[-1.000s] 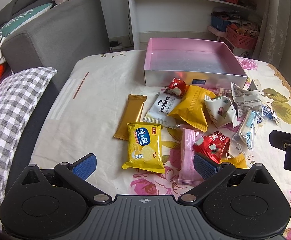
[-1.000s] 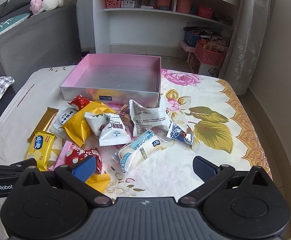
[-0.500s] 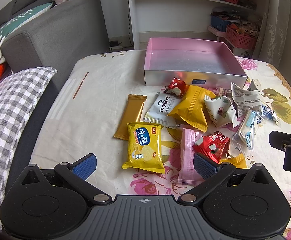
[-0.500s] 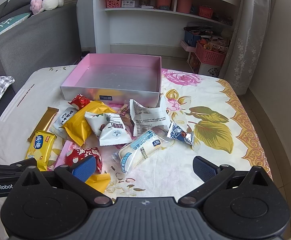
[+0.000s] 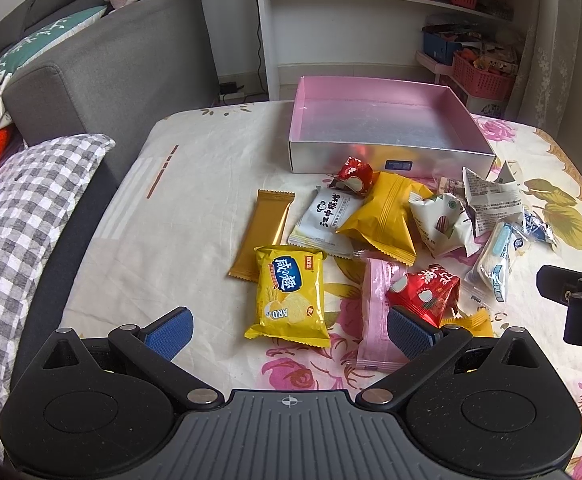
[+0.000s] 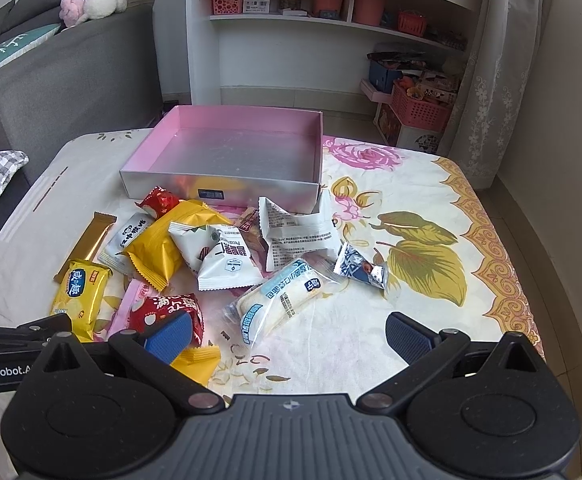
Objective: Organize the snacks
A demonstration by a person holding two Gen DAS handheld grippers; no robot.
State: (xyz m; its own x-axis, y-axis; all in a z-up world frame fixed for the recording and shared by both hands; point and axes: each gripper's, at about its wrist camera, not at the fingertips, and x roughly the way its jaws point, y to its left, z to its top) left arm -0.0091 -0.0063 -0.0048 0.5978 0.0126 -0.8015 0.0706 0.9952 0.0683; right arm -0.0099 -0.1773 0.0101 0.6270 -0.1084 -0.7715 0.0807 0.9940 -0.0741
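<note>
Several snack packets lie in a loose pile on the flowered cloth in front of an empty pink box. My left gripper is open and empty, low over the cloth, with a yellow cracker pack between its fingers' line and a red packet by its right finger. My right gripper is open and empty, just short of a clear-wrapped white and blue roll. Its left finger overlaps the red packet.
A gold bar, an orange pouch, white packets and a small blue candy lie in the pile. A grey sofa and checked cushion stand at left. White shelves stand behind.
</note>
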